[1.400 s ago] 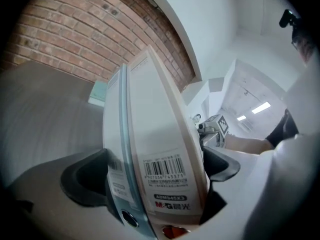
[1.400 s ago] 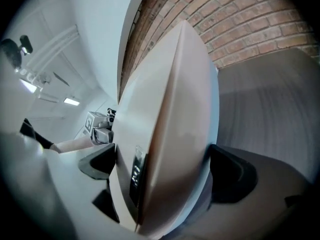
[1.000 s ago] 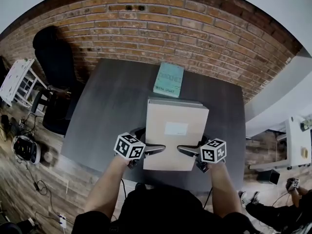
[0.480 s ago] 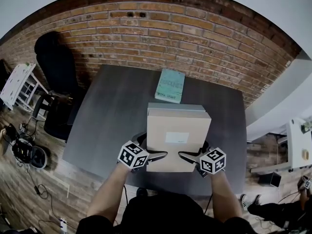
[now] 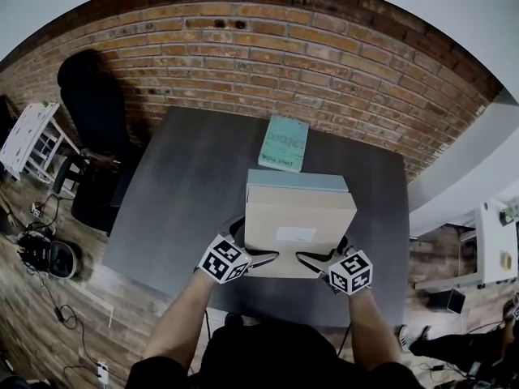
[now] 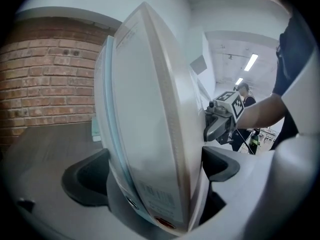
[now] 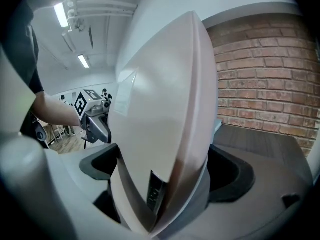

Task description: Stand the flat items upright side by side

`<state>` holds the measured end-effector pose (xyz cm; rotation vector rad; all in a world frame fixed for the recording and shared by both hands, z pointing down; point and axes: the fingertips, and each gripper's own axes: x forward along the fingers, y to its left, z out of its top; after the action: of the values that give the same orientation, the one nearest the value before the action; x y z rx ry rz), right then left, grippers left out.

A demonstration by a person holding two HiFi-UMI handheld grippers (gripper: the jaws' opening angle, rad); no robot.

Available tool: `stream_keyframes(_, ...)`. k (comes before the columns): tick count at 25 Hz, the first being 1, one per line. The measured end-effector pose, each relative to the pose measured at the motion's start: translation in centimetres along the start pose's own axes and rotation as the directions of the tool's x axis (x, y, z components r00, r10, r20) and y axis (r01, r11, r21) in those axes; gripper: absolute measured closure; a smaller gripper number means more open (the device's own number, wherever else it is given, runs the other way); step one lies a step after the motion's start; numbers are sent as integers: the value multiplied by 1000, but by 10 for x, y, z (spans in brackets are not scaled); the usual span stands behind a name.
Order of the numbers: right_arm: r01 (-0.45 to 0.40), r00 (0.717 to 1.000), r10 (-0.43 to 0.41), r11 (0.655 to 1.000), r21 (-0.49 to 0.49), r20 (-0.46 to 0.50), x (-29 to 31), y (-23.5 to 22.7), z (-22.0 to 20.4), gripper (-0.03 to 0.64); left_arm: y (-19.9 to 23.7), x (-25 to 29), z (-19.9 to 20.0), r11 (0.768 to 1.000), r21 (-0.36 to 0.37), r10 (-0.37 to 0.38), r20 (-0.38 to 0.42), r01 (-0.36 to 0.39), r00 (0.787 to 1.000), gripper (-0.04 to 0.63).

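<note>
A beige flat box (image 5: 298, 221) with a pale blue flat item (image 5: 297, 181) against its far face stands tilted near the front of the dark table (image 5: 186, 193). My left gripper (image 5: 246, 258) is shut on the lower left edge of this pair and my right gripper (image 5: 318, 259) on the lower right edge. In the left gripper view the pair (image 6: 150, 124) fills the gap between the jaws of the left gripper (image 6: 150, 176). The right gripper view shows the same pair (image 7: 165, 114) in the right gripper (image 7: 165, 176). A teal book (image 5: 284, 143) lies flat at the table's far edge.
A brick wall (image 5: 243, 63) runs just behind the table. A black chair (image 5: 93, 104) stands at the table's left, with a white rack (image 5: 28, 136) beyond it. Cables and gear lie on the wooden floor (image 5: 49, 254) at left. A white desk (image 5: 496, 241) is at right.
The box pair has tipped up further, so its near face looks shorter and the blue top edge shows more. Both grippers shifted slightly toward the table with it.
</note>
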<state>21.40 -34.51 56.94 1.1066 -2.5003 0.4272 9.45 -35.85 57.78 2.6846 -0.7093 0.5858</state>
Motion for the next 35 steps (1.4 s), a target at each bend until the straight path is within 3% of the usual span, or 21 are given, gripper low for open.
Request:
stream_keyframes(7, 63, 998, -64, 993, -97, -5, 1, 3, 0, 55, 1, -3, -1, 991, 114, 66, 1, -66, 998, 21)
stream_keyframes(15, 138, 989, -145, 971, -194, -24, 6, 12, -9, 57, 6, -11, -12, 964, 231, 148, -40, -135, 988, 20)
stream_keyframes(21, 156, 986, -164, 971, -179, -35, 9, 12, -15, 57, 8, -12, -17, 956, 254, 165, -45, -149, 985, 20)
stream_keyframes(29, 93, 995, -96, 992, -87, -35, 2, 15, -7, 60, 8, -20, -20, 950, 273, 174, -66, -150, 983, 21)
stream_keyframes(35, 108, 994, -109, 993, -55, -16, -10, 13, -3, 60, 9, -30, -18, 952, 261, 180, -47, -162, 983, 21)
